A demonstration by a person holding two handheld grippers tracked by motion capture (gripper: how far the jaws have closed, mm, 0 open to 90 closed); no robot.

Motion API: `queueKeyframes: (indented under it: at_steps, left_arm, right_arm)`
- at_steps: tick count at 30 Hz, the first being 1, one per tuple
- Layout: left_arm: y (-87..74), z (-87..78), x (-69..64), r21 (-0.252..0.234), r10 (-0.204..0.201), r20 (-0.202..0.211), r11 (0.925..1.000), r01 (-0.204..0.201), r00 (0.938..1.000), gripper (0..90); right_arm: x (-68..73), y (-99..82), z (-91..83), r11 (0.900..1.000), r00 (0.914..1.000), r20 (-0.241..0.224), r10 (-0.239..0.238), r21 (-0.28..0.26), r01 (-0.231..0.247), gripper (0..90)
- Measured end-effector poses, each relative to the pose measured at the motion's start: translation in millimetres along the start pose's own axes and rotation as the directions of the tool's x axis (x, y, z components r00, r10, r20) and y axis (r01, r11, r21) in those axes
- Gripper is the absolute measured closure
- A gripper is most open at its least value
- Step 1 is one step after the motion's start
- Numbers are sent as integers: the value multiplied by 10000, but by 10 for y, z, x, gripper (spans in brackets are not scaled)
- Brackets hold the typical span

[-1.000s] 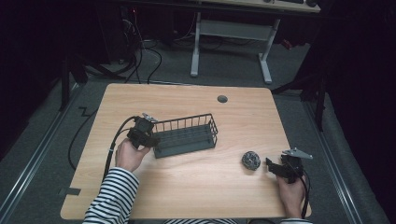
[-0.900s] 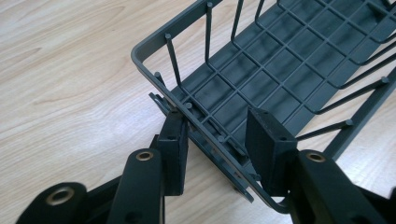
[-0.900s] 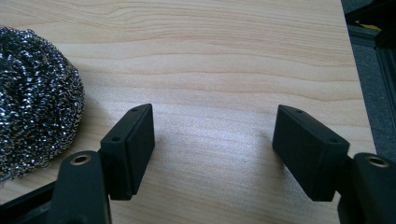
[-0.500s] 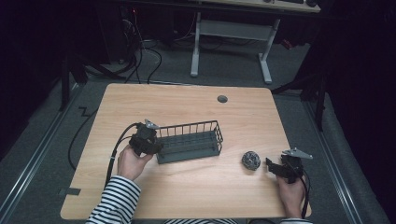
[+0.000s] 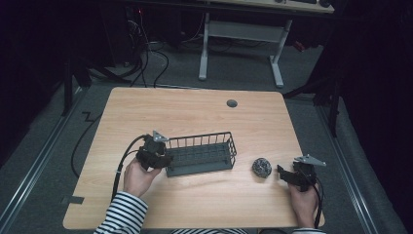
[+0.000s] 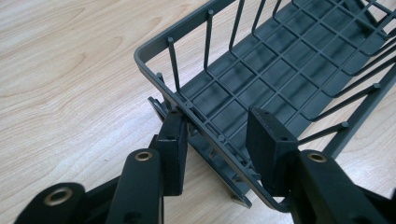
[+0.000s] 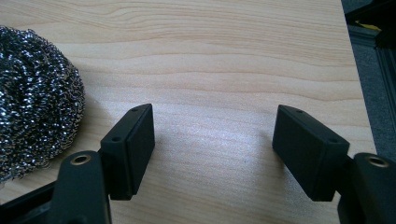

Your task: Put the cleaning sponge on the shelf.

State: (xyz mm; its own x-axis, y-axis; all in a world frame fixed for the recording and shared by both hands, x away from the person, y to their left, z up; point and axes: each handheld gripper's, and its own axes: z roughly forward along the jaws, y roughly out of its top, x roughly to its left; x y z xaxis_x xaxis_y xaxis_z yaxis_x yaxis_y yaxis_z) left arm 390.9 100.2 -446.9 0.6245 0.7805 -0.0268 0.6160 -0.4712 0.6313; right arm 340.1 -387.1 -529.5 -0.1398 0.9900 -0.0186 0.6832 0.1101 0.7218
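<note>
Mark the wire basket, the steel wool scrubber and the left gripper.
wire basket (image 5: 204,157): high view, on its grid floor.
steel wool scrubber (image 5: 261,167): high view, middle of the ball.
left gripper (image 6: 215,140): left gripper view, midway between its fingertips, at the basket's end wall.

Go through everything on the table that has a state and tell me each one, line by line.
wire basket: upright, empty, its end wall clamped by the left gripper
steel wool scrubber: loose on the table, untouched
left gripper: shut on the basket's end
right gripper: open, holding nothing
</note>
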Motion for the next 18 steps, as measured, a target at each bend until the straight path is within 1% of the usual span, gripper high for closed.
queueKeyframes:
  at_steps: [2,7,12,13,14,15,16,17,18]
  left_arm:
    - [-19,-13,-29,-52,33,-39,10000,-33,10000,593]
    - [-53,-33,-80,-93,47,98,9999,-46,9999,590]
    - [-63,-33,-81,-197,71,130,9998,-68,9999,580]
    - [-66,-33,-79,-241,59,183,9997,-55,9998,554]
    - [-69,-38,-76,-290,45,194,9996,-40,9998,554]
    - [-72,-49,-59,-443,-72,192,9990,80,9998,505]
    - [-72,-49,-59,-443,-72,192,9990,80,9998,467]
    - [-72,-56,-46,-515,-163,232,9985,174,9996,467]
    - [-72,-65,-31,-592,-250,224,9979,263,9994,430]
  right_arm:
    - [1,0,0,10000,10000,-3,6,2,-6,301]
    - [3,0,0,10000,10000,-4,18,4,-18,301]
    - [3,-1,0,10000,10000,3,12,2,-12,301]
    - [3,-1,0,10000,10000,-3,15,5,-15,301]
    - [3,-1,0,10000,10000,-3,15,5,-15,301]
    - [3,-1,-1,10000,10000,-6,18,4,-18,301]
    - [3,-1,-1,10000,10000,-6,18,4,-18,301]
    - [3,-1,0,10000,10000,1,14,2,-14,300]
    - [3,-1,0,10000,10000,-2,16,1,-16,301]
